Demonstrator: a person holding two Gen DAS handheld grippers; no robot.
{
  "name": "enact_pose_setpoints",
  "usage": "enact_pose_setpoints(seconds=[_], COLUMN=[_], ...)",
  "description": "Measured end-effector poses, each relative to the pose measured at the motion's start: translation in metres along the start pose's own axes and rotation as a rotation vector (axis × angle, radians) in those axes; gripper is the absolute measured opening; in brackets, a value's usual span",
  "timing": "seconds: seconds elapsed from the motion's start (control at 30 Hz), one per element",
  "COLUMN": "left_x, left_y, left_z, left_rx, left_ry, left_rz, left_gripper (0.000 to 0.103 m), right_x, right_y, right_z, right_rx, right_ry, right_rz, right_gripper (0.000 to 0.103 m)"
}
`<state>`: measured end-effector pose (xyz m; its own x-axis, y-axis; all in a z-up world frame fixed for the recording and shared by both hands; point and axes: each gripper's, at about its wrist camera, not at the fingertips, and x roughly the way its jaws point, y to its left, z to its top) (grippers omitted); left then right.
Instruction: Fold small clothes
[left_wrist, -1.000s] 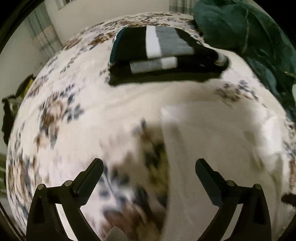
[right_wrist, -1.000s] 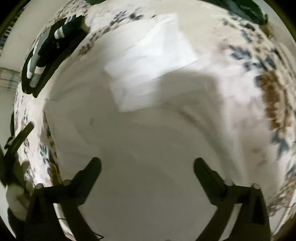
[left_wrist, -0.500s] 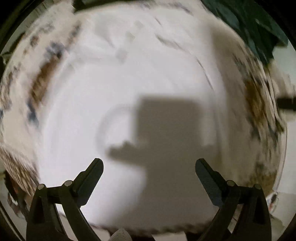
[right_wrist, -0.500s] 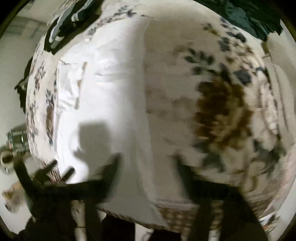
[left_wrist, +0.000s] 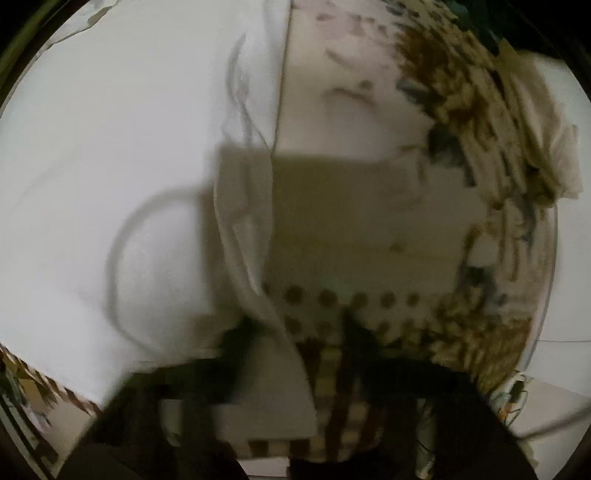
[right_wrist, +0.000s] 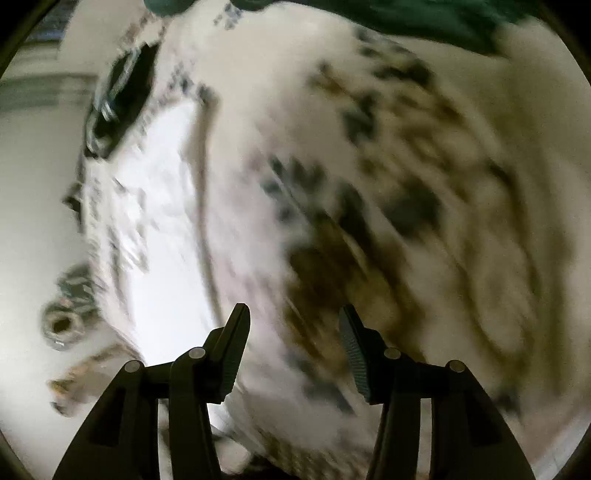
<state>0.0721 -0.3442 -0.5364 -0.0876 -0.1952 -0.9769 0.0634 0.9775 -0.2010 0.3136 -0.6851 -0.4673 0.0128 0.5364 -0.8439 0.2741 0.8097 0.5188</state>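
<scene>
A white garment (left_wrist: 110, 155) lies flat on the flowered bedspread (left_wrist: 369, 122), its near edge at the front of the bed. It also shows in the right wrist view (right_wrist: 162, 229) as a bright strip at the left. My left gripper (left_wrist: 295, 339) is badly blurred; its fingers (left_wrist: 240, 350) smear darkly over the garment's near edge. My right gripper (right_wrist: 293, 354) is partly open and empty above the bedspread (right_wrist: 369, 184), to the right of the garment.
A folded black and grey striped garment (right_wrist: 118, 96) lies at the far end of the bed. A dark green cloth (right_wrist: 406, 18) is heaped at the far right. The bed's patterned front edge (left_wrist: 351, 424) drops to the floor.
Both grippers swung down and toward the bed's near edge. The left one's fingers moved together, now over the white garment's near edge. The right gripper narrowed and shifted right off the garment.
</scene>
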Motion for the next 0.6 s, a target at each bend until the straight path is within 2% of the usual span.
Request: enact_pose_setpoints(seconds=[0.07,0.13,0.27,0.37,0.4,0.43,0.47,0.53,0.6], left_x=[-0.006,-0.022,-0.052,-0.067,-0.074,-0.078,-0.086,-0.103,-0.11], left_y=[0.013,0.03,0.057,0.073,0.078,0.078,0.082,0.097,0.095], left_z=[0.0,0.0,-0.004,-0.014,-0.016,-0.021,-0.028,-0.033,-0.04], left_rx=[-0.031,-0.059,-0.1,-0.134,-0.147,-0.164,-0.189,-0.213,-0.232], left_ry=[-0.041,-0.102,-0.175,-0.215,-0.223,-0.229,-0.239,-0.262,-0.287], left_rz=[-0.026,-0.051,-0.067,-0.071,-0.073,-0.081,-0.092,-0.106,-0.107], left_gripper=[0.003,0.001,0.0,0.0,0.0,0.0,0.0,0.0,0.0], right_x=[0.019,0.04,0.081,0.104,0.108,0.11,0.109,0.108,0.097], right_y=[0.011,0.025,0.053,0.073,0.079,0.089,0.1,0.119,0.141], right_z=[0.04,0.075,0.135,0.156,0.156,0.158,0.159,0.154,0.149], right_rx=[-0.001,0.001,0.048,0.081,0.083,0.066,0.042,0.006,-0.03], right_ry=[-0.011,-0.025,-0.021,-0.003,-0.015,-0.026,-0.03,-0.046,-0.052], right_rz=[0.089,0.124,0.225,0.237,0.22,0.187,0.137,0.113,0.105], right_gripper=[0.053,0.053,0.053,0.052,0.047,0.014,0.004,0.004,0.004])
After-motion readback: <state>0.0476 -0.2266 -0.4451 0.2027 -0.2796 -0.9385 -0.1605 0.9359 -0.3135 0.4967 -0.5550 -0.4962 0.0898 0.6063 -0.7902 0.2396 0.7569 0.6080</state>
